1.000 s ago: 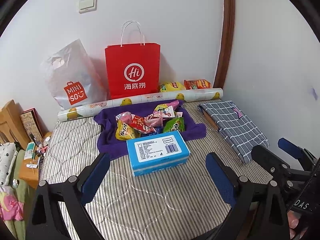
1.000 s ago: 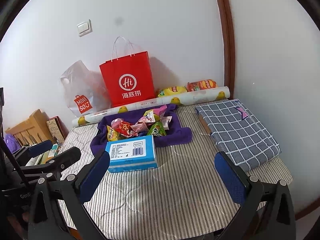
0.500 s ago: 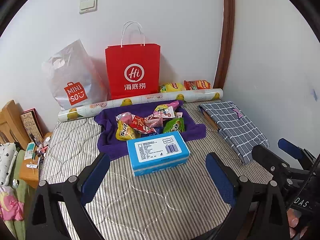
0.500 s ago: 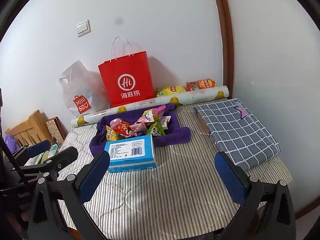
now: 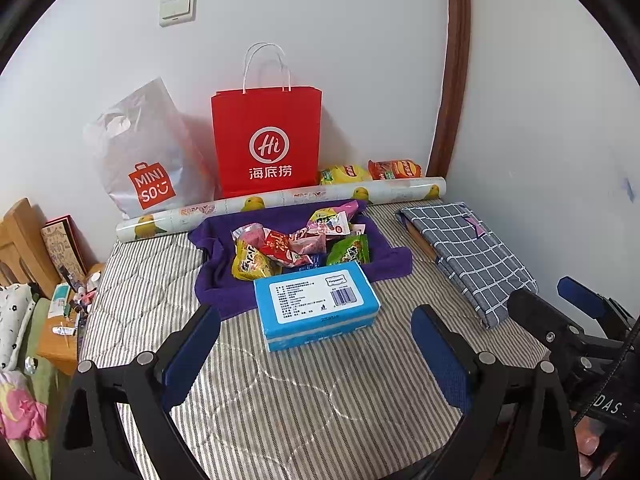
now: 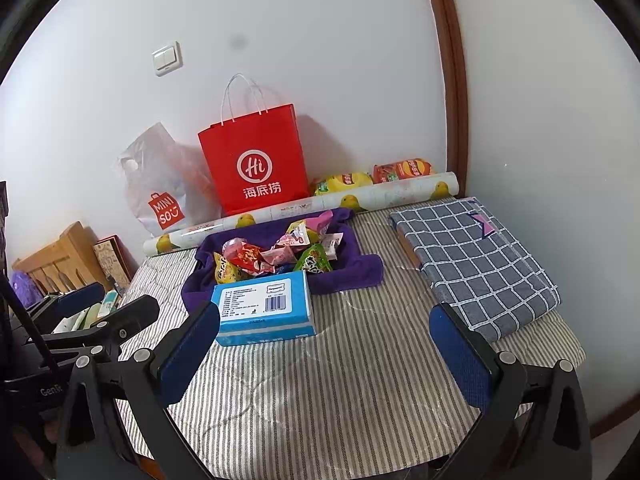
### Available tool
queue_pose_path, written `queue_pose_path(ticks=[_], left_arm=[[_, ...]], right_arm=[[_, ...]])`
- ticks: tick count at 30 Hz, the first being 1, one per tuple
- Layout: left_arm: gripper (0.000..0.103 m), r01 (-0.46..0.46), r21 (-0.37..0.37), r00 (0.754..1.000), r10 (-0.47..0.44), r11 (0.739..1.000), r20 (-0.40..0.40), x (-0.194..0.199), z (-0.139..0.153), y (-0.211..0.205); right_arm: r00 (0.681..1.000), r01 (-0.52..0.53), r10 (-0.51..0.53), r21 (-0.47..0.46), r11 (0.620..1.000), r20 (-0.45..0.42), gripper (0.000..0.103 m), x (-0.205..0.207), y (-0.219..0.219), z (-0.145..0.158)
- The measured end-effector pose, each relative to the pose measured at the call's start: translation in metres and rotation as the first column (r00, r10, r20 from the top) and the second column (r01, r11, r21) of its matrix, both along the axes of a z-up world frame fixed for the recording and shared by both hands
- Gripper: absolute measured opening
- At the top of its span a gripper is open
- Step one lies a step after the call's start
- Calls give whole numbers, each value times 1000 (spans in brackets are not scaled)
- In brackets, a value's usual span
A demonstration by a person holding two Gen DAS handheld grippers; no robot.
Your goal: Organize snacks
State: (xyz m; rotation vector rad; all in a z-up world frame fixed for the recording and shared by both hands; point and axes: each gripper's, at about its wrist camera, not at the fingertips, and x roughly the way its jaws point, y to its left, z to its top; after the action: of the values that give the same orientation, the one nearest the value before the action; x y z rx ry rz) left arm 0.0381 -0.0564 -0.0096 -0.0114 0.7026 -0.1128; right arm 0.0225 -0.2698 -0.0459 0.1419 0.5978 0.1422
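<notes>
Several small snack packets point(image 5: 296, 246) lie piled on a purple cloth point(image 5: 216, 268) in the middle of a striped mattress point(image 5: 280, 400); they also show in the right wrist view point(image 6: 280, 254). A blue box point(image 5: 316, 304) lies just in front of the cloth, also in the right wrist view point(image 6: 264, 308). My left gripper point(image 5: 316, 350) is open and empty, hovering near the box's front. My right gripper point(image 6: 324, 350) is open and empty, to the right of the left one.
A red paper bag point(image 5: 266, 140) and a white plastic bag point(image 5: 148, 152) lean on the back wall behind a paper roll point(image 5: 280, 202). Two chip bags point(image 5: 372, 172) lie behind the roll. A folded checked cloth point(image 5: 464, 248) lies at the right. A cluttered stand point(image 5: 60, 320) is left.
Both grippers have shifted very slightly; the scene sits almost the same in each view. Nothing was taken hold of or let go.
</notes>
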Motion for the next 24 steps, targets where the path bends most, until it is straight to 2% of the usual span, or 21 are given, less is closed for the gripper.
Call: queue_pose_path(ticks=[24], left_arm=[[97,-2,-3,1000,2,1000,-2,-2,0,-1]], right_arm=[[1000,2,-2,3,1000,6,103,-3,2,2]])
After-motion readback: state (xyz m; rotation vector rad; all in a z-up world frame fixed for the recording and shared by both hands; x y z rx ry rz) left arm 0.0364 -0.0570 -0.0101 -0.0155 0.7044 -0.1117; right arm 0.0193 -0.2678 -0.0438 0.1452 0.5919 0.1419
